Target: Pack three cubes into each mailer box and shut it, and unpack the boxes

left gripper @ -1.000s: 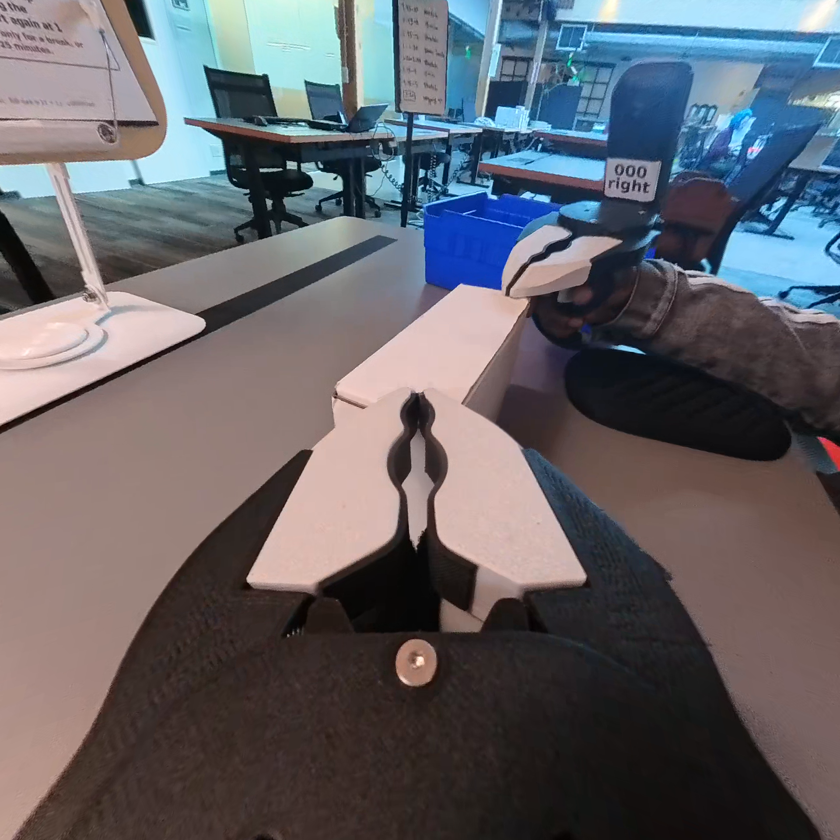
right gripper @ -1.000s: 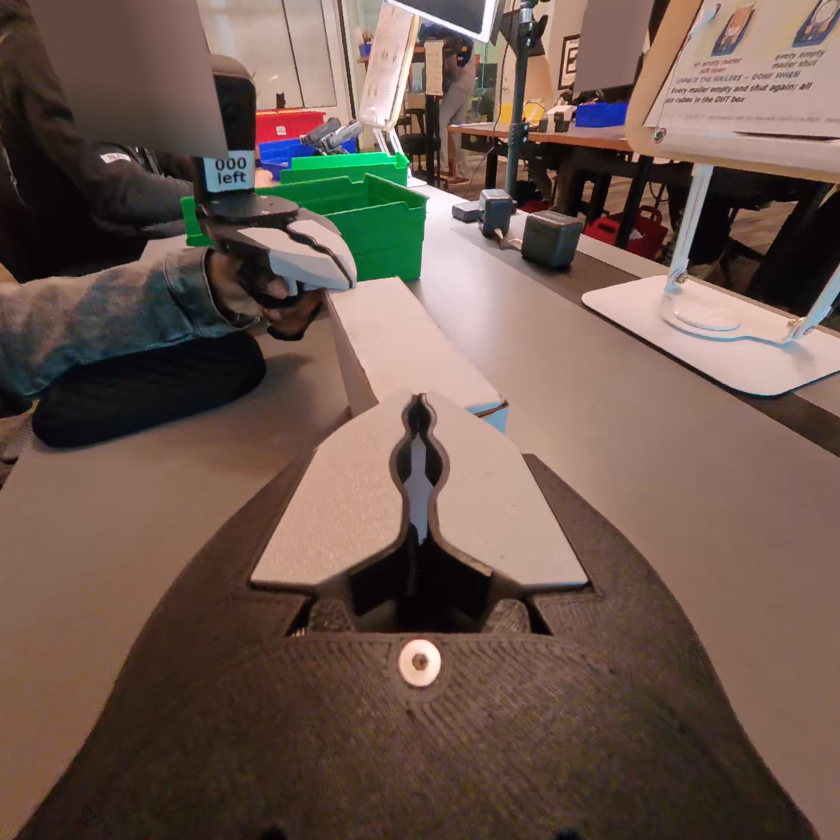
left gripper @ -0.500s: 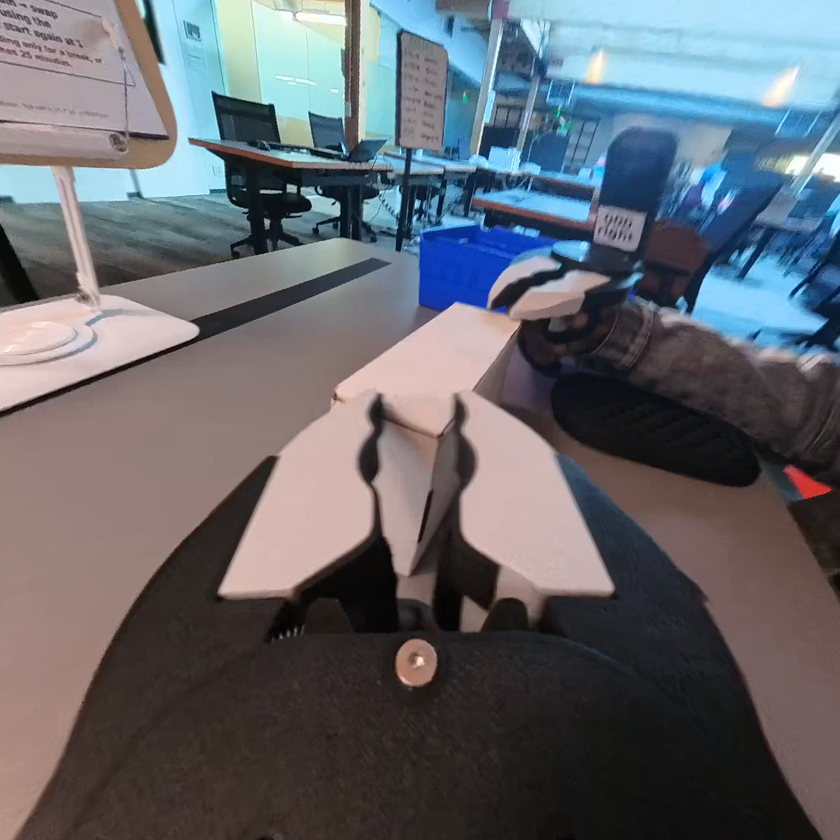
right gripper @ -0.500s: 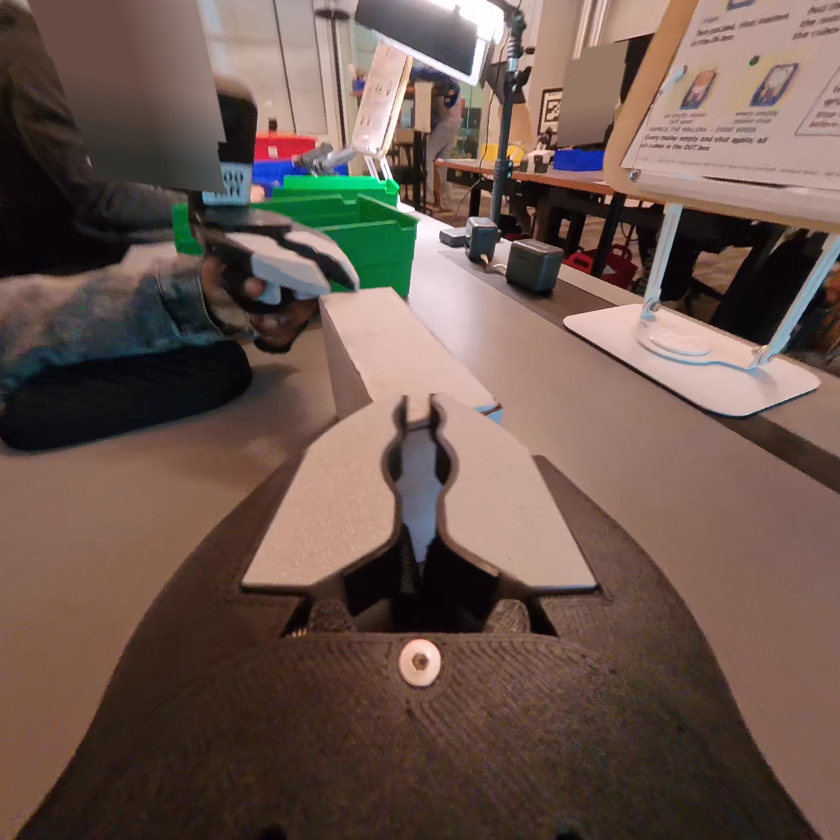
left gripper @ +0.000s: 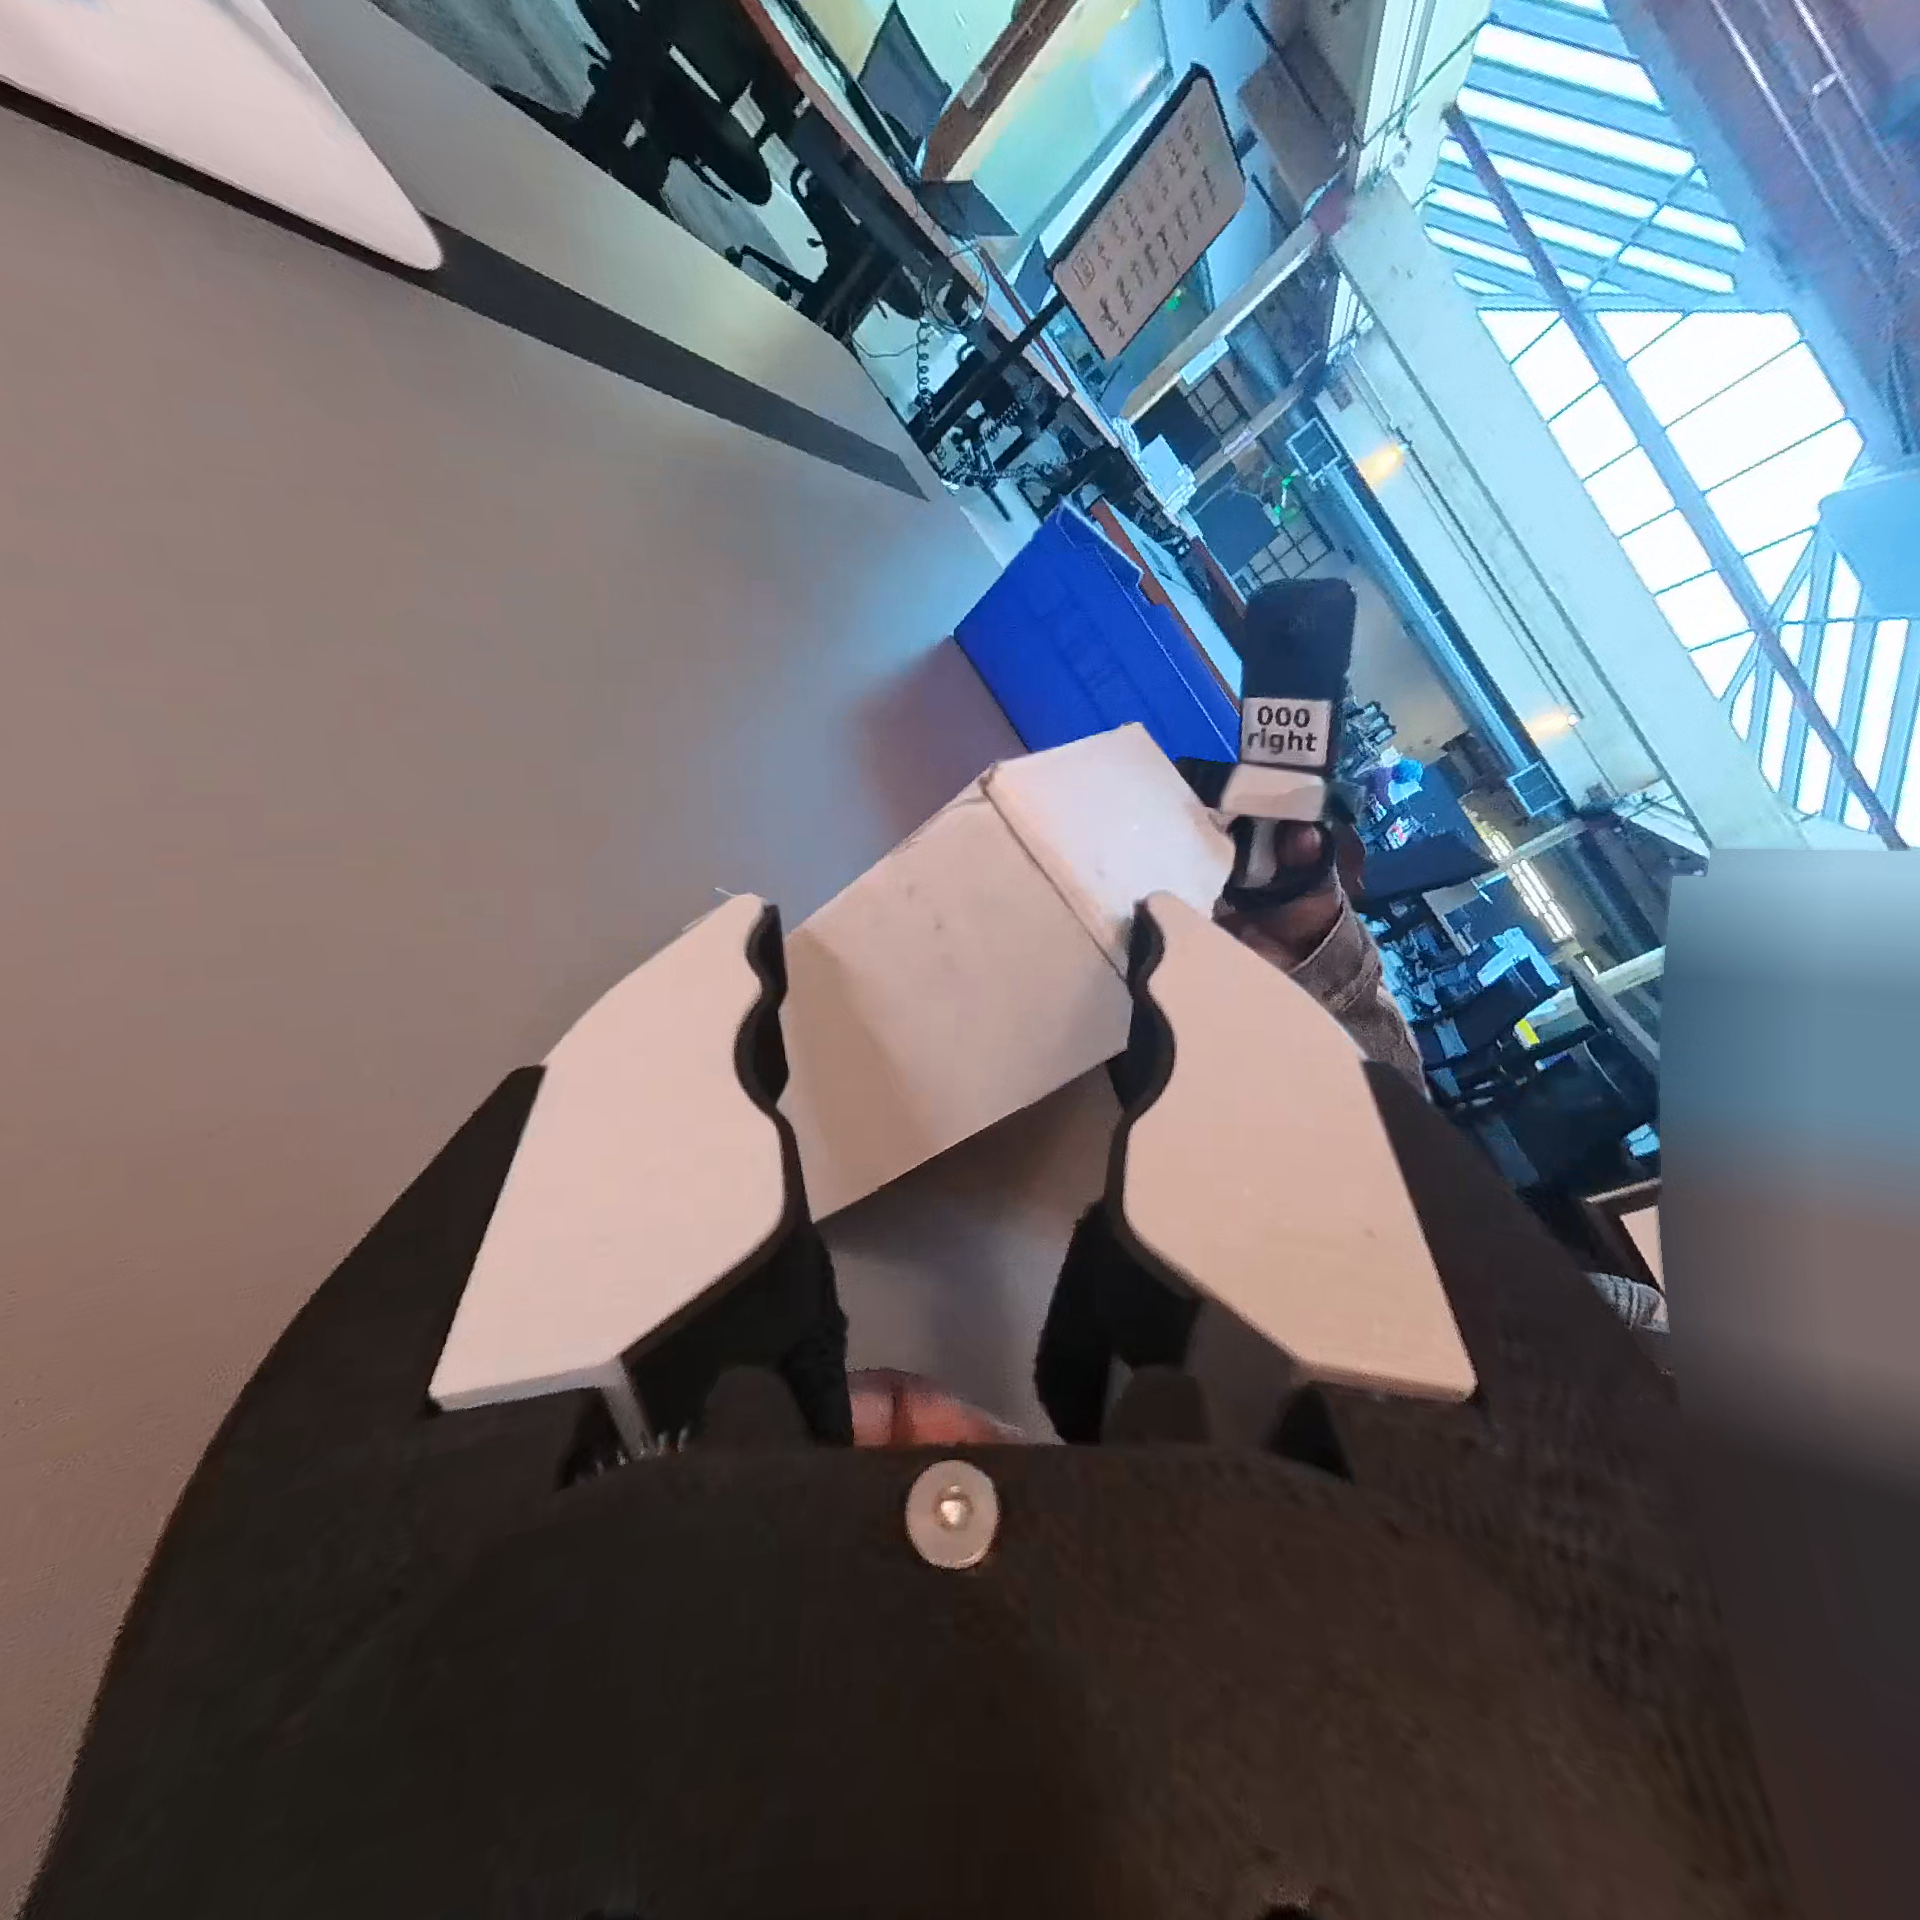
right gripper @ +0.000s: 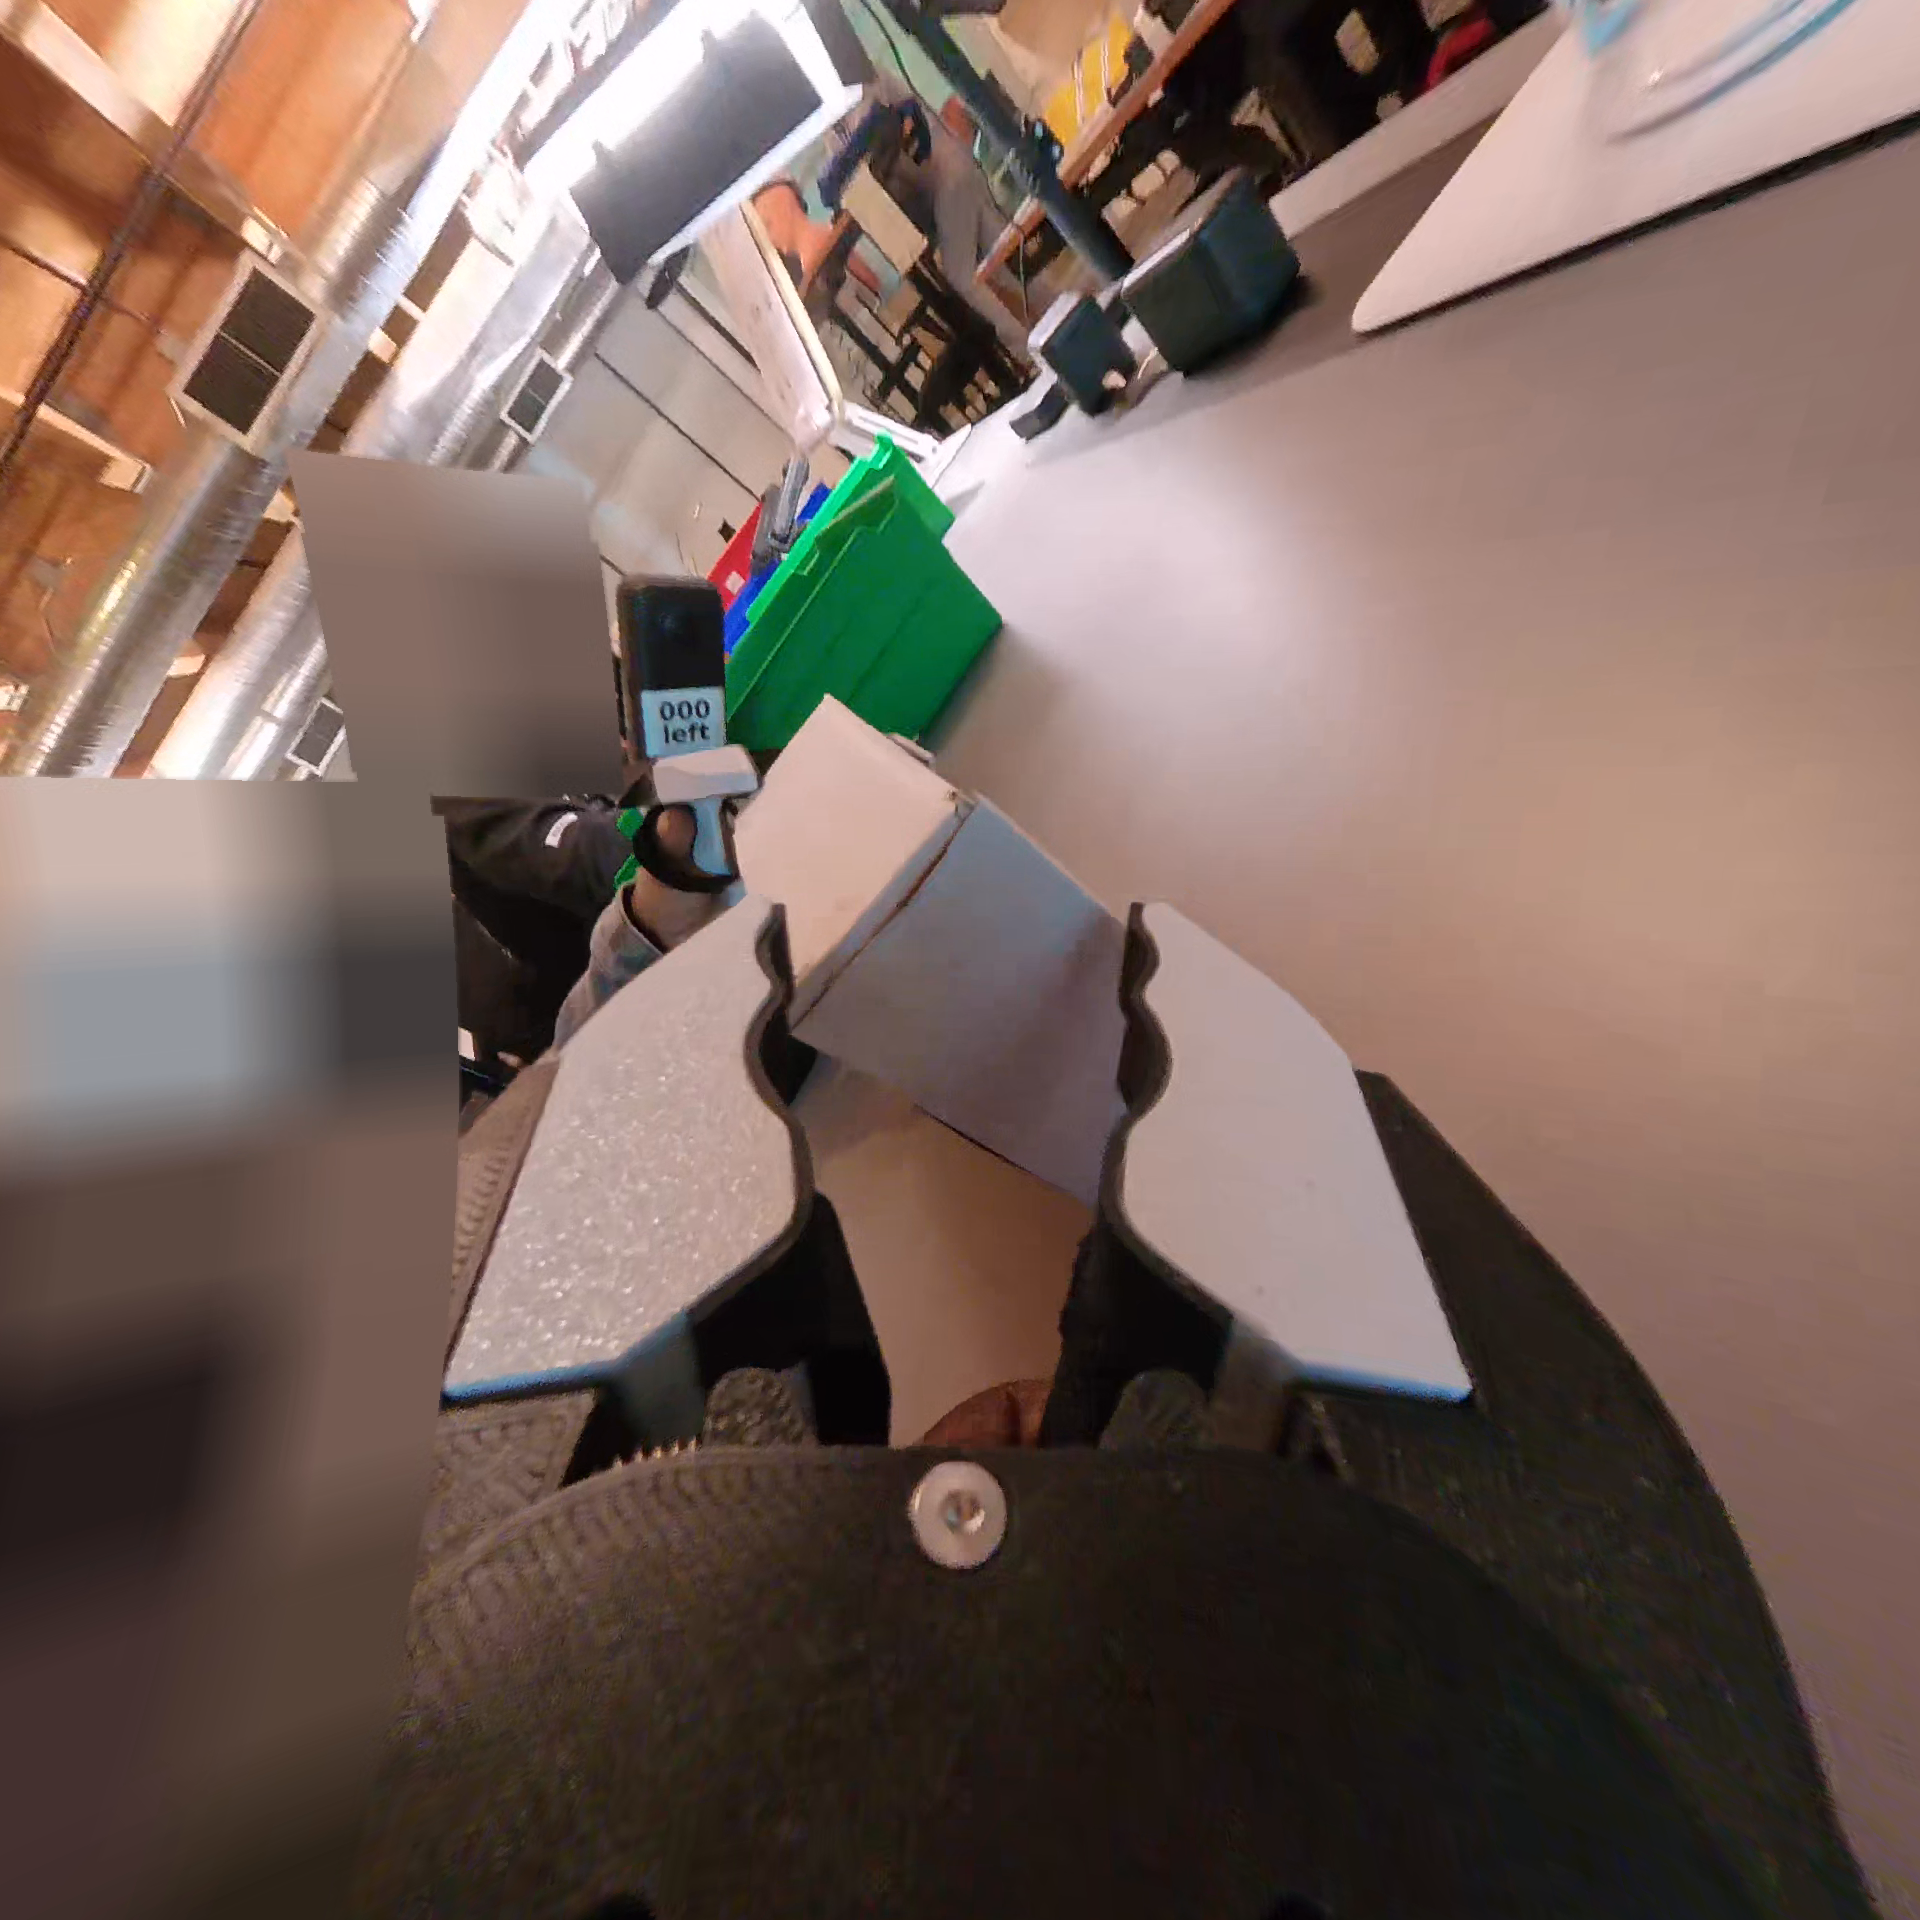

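A closed white mailer box [left gripper: 935,997] is held between my two grippers, one at each end, tilted above the grey table [left gripper: 416,727]. My left gripper [left gripper: 951,925] has its jaws spread wide, with both fingers against the near end of the box. My right gripper [right gripper: 951,925] grips the other end of the box [right gripper: 987,1018] the same way. Each gripper also shows at the far end in the other's view: the right one [left gripper: 1273,821] and the left one [right gripper: 707,800]. Both views are rolled sideways. No cubes are visible.
A blue bin [left gripper: 1081,665] stands on the table beyond the box in the left wrist view. A green bin [right gripper: 862,623] stands beyond it in the right wrist view. A white stand base [right gripper: 1662,156] and two dark devices [right gripper: 1205,270] sit at the table's far side. Across from one pair of fingers to the other is roughly 15 cm.
Both grippers were shut at the box ends; they opened wide and took the box ends between their fingers. The box has left the table and both views have rolled sideways.
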Action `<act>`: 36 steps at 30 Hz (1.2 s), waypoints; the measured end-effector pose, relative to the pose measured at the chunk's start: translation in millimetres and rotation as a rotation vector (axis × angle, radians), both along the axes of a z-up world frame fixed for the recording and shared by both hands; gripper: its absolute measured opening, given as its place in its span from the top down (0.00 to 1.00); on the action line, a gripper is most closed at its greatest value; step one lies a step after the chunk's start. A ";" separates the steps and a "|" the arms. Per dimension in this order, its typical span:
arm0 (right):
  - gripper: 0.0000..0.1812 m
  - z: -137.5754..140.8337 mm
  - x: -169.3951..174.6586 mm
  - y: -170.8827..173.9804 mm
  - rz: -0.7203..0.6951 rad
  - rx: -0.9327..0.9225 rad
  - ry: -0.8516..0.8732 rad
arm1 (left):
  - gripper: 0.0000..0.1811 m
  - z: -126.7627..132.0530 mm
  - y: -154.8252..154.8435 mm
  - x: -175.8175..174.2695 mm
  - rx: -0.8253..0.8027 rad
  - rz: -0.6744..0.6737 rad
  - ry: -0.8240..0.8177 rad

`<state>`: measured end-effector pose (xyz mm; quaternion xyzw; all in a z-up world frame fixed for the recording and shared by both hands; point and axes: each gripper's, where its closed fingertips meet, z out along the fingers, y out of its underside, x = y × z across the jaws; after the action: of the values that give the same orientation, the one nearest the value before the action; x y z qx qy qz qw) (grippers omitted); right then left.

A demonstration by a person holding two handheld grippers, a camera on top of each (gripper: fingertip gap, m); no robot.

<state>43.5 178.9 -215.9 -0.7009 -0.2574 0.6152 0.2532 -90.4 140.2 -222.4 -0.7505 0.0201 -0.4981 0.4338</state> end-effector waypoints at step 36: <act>0.80 -41.5 19.8 -41.6 0.327 0.817 -0.442 | 0.80 -38.8 -50.6 19.4 0.381 -0.410 0.754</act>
<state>63.3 137.3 -257.4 -0.6084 -0.6318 0.3324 0.3466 -71.0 89.6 -261.2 -0.7666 0.4153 -0.2538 0.4188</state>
